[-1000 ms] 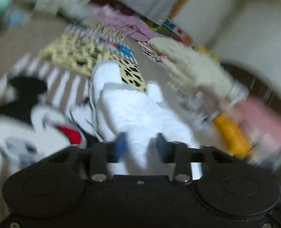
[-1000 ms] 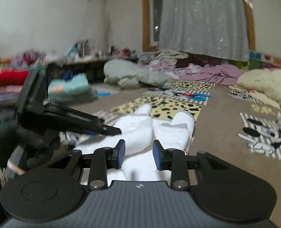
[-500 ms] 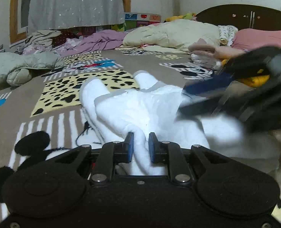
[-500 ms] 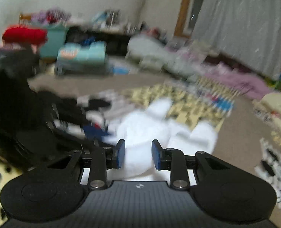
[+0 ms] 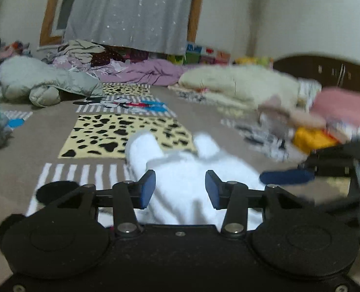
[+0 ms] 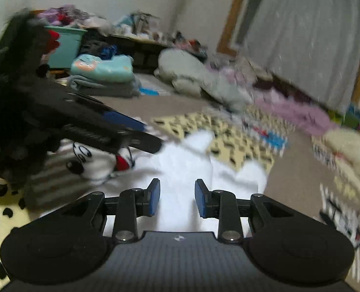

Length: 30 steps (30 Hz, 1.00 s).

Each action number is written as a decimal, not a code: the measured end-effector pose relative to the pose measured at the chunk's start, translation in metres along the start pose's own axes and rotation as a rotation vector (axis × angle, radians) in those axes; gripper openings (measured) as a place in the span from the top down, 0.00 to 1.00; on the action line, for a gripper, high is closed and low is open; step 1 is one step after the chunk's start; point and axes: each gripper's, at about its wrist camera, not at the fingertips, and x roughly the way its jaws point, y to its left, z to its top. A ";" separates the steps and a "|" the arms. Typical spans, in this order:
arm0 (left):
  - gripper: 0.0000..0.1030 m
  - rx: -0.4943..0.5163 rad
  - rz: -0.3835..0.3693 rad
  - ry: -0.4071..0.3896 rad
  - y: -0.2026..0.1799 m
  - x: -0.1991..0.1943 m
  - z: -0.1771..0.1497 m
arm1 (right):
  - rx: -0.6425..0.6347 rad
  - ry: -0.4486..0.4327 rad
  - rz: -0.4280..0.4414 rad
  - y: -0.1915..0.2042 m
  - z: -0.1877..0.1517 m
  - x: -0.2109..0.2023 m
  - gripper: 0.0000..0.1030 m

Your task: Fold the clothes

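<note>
We are in a cluttered bedroom with a grey curtain [image 5: 131, 12] at the far wall and a patterned blanket [image 5: 121, 133] spread over the bed, heaps of bedding and clothes lying all around. On that blanket, right in front of both cameras, lies a white fleecy garment [image 5: 187, 177], its two rounded ends pointing away from us (trouser legs or sleeves, we cannot tell which).

Our left gripper [image 5: 180, 189] has its fingers spread wide with nothing between them; the white cloth shows in the gap but the pads are off it. Our right gripper [image 6: 177, 197] is likewise parted and empty, hovering just above the near part of the garment. Each tool shows blurred at the edge of the other's view.

We judge the garment to be light, soft and thick, so it should bunch and sag rather than crease sharply. It will not slip much, yet a thin pinch may catch one layer only. We would take hold at the near hem, one gripper at each corner, well apart, and carry that edge over towards the rounded ends.
</note>
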 end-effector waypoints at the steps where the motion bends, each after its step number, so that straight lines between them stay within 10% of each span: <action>1: 0.57 -0.010 -0.011 0.000 0.000 0.004 0.001 | -0.028 -0.004 0.003 0.003 0.001 0.002 0.70; 6: 0.57 -0.047 -0.064 0.015 0.000 0.027 0.006 | -0.031 0.130 0.070 0.007 -0.021 0.030 0.67; 11: 0.57 0.030 -0.043 0.218 -0.007 0.070 -0.009 | 0.071 0.103 0.084 -0.001 -0.033 0.027 0.67; 16: 0.55 0.087 -0.026 0.260 -0.011 0.081 -0.012 | 0.093 0.100 0.059 0.005 -0.041 0.034 0.66; 23: 0.54 0.109 0.009 0.202 -0.018 0.067 -0.012 | 0.099 0.131 0.029 0.005 -0.027 0.030 0.67; 30: 0.55 0.159 0.010 0.062 -0.034 -0.018 -0.004 | 0.287 -0.010 -0.083 -0.018 -0.045 -0.061 0.64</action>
